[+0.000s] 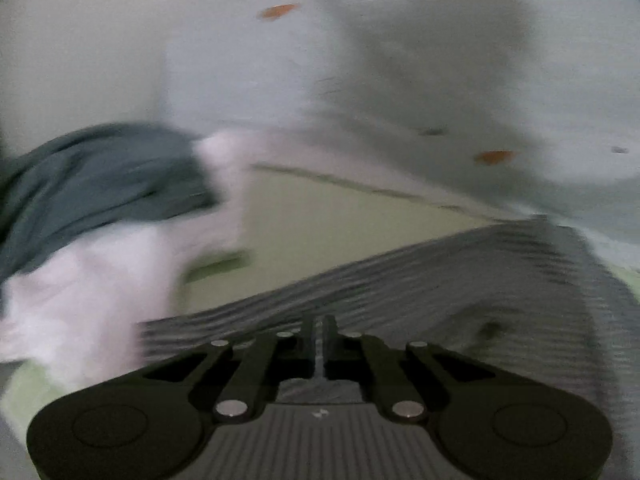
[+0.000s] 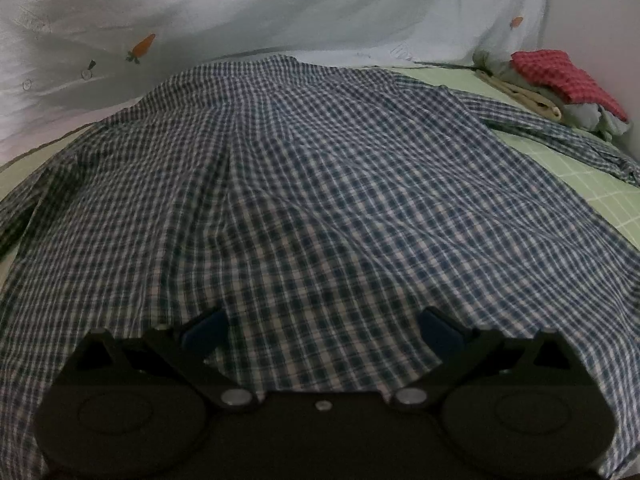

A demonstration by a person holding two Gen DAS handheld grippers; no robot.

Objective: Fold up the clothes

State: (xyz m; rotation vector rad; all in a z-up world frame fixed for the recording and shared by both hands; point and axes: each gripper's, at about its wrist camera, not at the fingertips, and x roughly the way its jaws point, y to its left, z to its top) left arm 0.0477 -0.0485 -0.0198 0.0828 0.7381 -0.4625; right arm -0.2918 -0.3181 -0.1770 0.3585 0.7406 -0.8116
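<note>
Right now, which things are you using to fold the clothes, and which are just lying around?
For the job:
- checked shirt, spread flat on the bed
- left tool, shut on a thin edge of the shirt
- right tool, open over the shirt

Just lying about:
- red checked cloth on a small pile
- teal garment
- white cloth
- carrot-print sheet

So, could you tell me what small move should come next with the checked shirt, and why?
Probably carry the left gripper across so the pinched edge folds over the shirt's middle. Its jaws look shut on checked cloth, while the shirt lies spread flat on the green sheet. The right gripper is open over the near hem, gripping nothing, so it could steady that edge.
</note>
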